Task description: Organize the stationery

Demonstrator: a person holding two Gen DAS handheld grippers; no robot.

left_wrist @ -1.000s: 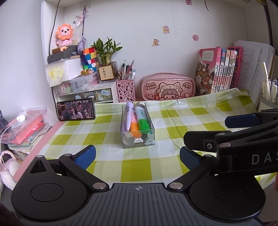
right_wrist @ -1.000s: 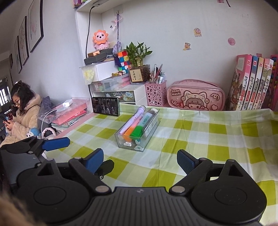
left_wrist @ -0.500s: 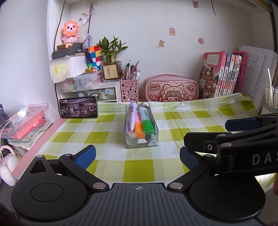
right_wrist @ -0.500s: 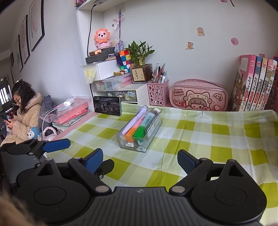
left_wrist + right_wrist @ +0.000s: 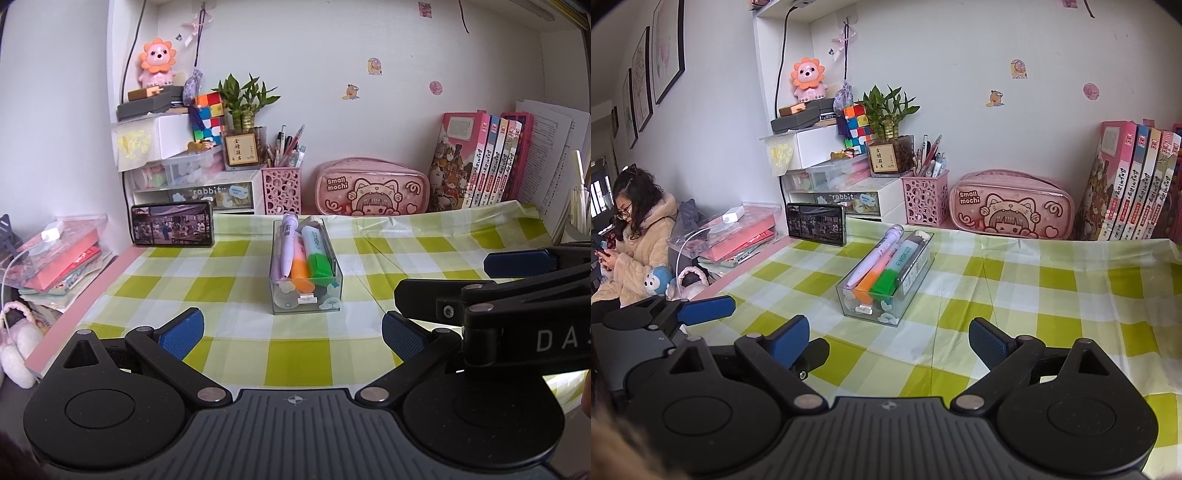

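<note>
The clear box (image 5: 306, 275) of pens and markers sits in the middle of the checked bench (image 5: 207, 288). Both the left tongs (image 5: 291, 330) and the right tongs (image 5: 888, 341) are spread wide and hold nothing. The tidying looks finished or not begun. Next, something must be reached for. The view has only tilted a little since before.
</note>
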